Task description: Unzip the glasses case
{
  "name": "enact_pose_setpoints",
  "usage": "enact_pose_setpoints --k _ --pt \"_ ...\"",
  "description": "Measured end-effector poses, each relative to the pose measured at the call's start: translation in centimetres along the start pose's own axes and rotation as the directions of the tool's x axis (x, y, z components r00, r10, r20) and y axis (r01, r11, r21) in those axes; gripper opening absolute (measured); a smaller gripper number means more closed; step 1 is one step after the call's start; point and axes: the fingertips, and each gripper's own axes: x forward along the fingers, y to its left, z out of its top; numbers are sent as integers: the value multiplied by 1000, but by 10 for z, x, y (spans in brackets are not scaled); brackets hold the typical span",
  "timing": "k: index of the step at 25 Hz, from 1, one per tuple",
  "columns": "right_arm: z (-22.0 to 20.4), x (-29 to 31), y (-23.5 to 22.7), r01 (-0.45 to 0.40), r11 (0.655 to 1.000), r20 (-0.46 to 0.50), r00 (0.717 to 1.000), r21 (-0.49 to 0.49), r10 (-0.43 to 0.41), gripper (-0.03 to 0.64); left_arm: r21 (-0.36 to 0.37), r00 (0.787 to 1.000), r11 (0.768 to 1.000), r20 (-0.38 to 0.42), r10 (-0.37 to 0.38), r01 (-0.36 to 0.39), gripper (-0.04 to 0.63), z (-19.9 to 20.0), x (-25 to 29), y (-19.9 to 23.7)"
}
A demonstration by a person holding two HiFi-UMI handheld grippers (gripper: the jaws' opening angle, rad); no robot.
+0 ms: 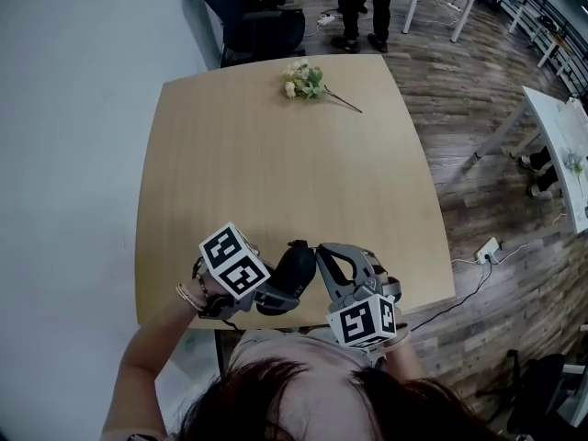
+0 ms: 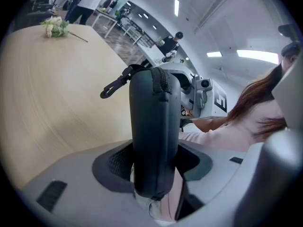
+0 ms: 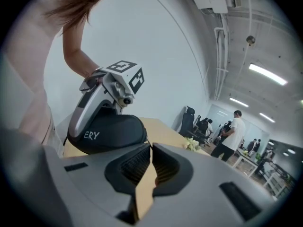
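While edge-on, case (image 2: 154,122) within left claw (image 2: 154,167)

In the head view the left gripper (image 1: 274,294) and right gripper (image 1: 326,263) cover much of the glasses case (image 1: 294,266). The top edge cuts off a standing person (image 1: 367,7) above the waist. The flowers (image 1: 303,81) are too small to identify.

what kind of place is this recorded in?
Likely an open-plan office or lab: black office chairs behind the wooden table, white desks on wood-look flooring, strip ceiling lights, and people standing in the background.
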Motion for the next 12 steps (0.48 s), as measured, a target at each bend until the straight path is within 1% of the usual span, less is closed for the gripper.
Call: enact_pose_setpoints --k 12 --pt "-7 -3 10 -34 995 -34 999 -93 31 18 25 992 1000 -128 3 0 245 -13 13 5"
